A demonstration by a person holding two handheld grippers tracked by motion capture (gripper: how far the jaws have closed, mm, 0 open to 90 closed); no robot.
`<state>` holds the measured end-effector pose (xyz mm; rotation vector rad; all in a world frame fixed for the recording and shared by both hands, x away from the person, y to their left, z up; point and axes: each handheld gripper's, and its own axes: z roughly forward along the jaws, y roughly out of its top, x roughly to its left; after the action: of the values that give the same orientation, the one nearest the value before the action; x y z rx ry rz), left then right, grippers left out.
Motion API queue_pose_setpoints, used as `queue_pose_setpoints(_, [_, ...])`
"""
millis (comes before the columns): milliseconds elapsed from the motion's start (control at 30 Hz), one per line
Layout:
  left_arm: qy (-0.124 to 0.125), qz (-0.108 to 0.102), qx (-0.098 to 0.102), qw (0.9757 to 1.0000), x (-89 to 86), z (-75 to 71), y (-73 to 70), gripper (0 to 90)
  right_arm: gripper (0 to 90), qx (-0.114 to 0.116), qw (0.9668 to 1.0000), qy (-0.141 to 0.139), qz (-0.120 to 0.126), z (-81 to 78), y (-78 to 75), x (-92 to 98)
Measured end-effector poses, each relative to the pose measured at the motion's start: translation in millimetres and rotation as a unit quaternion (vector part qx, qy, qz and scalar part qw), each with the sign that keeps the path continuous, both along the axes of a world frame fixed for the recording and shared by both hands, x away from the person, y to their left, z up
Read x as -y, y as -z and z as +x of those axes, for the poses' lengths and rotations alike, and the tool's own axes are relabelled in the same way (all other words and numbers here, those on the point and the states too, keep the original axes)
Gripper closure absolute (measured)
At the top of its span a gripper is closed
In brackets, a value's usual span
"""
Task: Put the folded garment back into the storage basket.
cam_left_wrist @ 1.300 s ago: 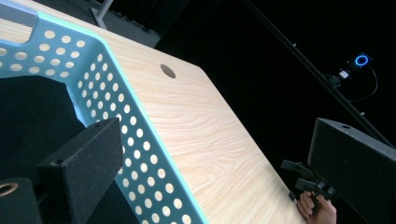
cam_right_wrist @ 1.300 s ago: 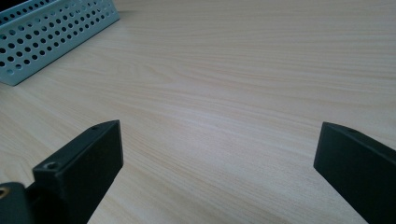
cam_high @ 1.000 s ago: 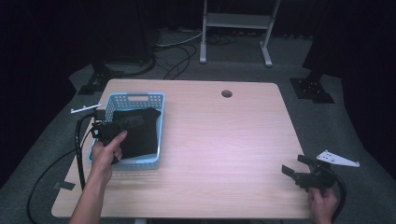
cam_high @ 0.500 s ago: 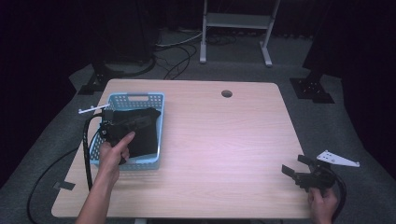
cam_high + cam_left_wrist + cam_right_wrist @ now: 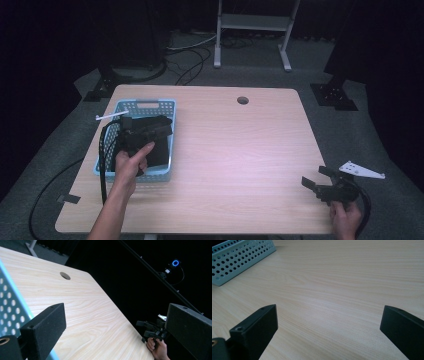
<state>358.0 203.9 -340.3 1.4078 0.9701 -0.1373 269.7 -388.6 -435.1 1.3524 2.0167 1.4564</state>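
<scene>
A light blue perforated basket (image 5: 146,104) stands on the left of the wooden table (image 5: 240,150). Something dark (image 5: 158,153) lies inside it; what it is I cannot tell. A hand holds my left gripper (image 5: 162,127) over the basket, open, jaws aimed right across the table. In the left gripper view my left gripper (image 5: 117,322) has its jaws wide apart with nothing between, the basket wall (image 5: 10,312) at the left. My right gripper (image 5: 316,176) rests low at the table's front right corner, open. The right gripper view shows my right gripper (image 5: 329,320) empty over bare wood, the basket (image 5: 239,257) far off.
A round cable hole (image 5: 243,100) sits near the table's far edge. The left gripper's black cable (image 5: 102,160) loops down off the table's left side. A metal stand (image 5: 252,30) and floor cables lie beyond the table.
The left hand has carried its gripper from the basket's left rim farther in over the basket. The right gripper has stayed where it was.
</scene>
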Motion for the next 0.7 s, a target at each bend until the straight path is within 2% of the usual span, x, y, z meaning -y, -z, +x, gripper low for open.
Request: queue_pose_setpoints(700, [0.015, 0.006, 0.007, 0.9998, 23.1, -0.1, -0.5, 3.0, 1.4, 0.002, 1.0, -0.003, 0.001, -0.3, -0.1, 0.2])
